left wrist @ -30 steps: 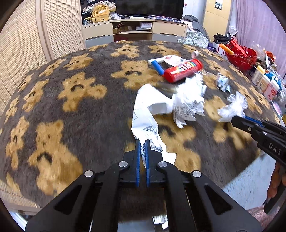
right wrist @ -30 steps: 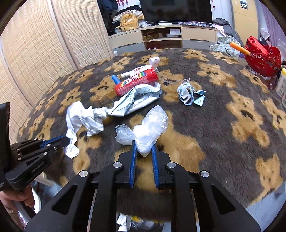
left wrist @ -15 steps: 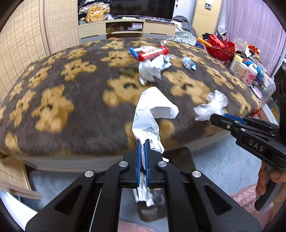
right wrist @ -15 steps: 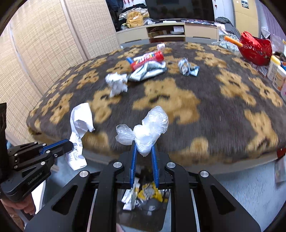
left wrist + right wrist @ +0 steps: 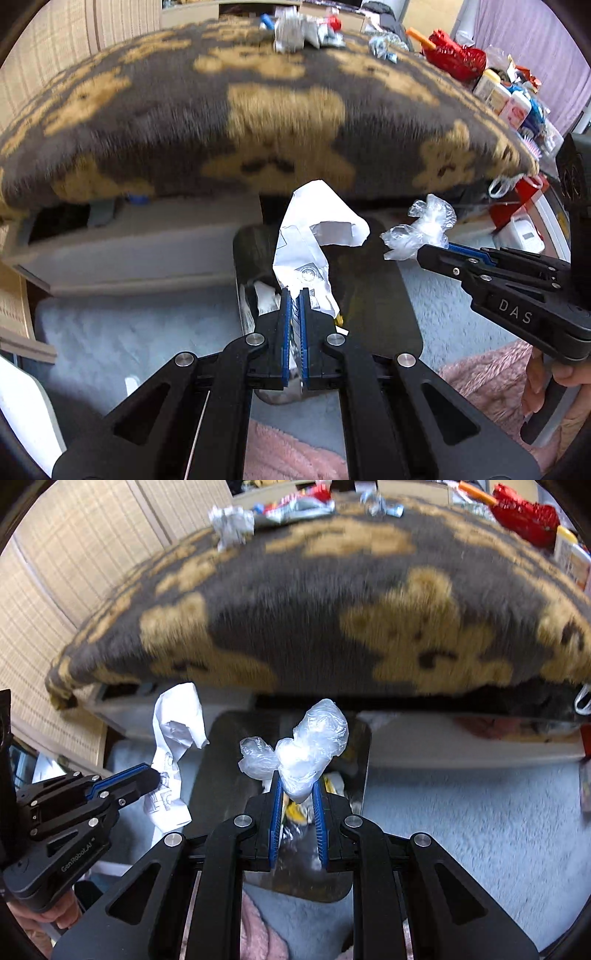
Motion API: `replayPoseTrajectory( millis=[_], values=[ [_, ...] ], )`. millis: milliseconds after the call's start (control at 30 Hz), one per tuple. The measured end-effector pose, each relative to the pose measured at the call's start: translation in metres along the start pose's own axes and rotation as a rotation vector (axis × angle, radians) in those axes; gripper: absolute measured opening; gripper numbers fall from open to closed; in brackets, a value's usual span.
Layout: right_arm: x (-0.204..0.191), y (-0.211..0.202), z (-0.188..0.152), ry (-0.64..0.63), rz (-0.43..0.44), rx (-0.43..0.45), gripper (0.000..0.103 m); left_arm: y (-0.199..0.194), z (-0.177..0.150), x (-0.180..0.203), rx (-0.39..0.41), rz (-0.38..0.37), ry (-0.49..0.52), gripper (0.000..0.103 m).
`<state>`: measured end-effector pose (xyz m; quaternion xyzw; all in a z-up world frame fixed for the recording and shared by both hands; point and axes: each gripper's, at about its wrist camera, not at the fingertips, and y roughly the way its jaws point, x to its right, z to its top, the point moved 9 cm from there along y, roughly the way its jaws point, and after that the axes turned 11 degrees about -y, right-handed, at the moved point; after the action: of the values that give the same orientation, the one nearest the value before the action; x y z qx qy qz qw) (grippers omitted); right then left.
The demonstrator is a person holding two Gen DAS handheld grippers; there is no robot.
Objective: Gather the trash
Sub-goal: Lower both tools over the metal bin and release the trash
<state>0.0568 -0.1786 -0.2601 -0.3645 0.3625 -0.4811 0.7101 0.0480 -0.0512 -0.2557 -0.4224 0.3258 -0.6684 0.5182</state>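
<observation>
My left gripper is shut on a white printed paper wrapper, held over a dark trash bin on the floor in front of the bear-pattern bed. My right gripper is shut on a crumpled clear plastic bag, also above the bin, which holds some trash. In the left wrist view the right gripper and plastic bag sit to the right of the paper. In the right wrist view the left gripper and paper are at left.
More trash lies at the far side of the bed: crumpled paper, a foil pack and red tube, a small wrapper. A red basket and bottles stand right. Pale carpet surrounds the bin.
Both grippers have pulled back off the bed and dropped lower, carrying the paper and the plastic bag to above the bin on the floor. The views now look at the bed's edge.
</observation>
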Motion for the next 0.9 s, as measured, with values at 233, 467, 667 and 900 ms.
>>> replayPoseTrajectory(
  millis=[233, 467, 667, 900],
  values=[
    [-0.005, 0.023, -0.019, 0.009, 0.007, -0.078, 0.017, 0.029, -0.028, -0.004, -0.071, 0.001, 0.001, 0.003],
    [-0.004, 0.027, -0.023, 0.028, 0.018, -0.086, 0.02, 0.041, -0.036, -0.007, -0.106, -0.005, -0.018, 0.007],
    [-0.004, 0.028, -0.02, 0.032, 0.012, -0.081, 0.054, 0.039, -0.03, -0.008, -0.095, -0.001, -0.023, 0.025],
    [0.009, 0.023, -0.016, 0.075, -0.015, -0.054, 0.077, 0.031, -0.024, -0.013, -0.069, 0.025, -0.035, 0.054]
  ],
)
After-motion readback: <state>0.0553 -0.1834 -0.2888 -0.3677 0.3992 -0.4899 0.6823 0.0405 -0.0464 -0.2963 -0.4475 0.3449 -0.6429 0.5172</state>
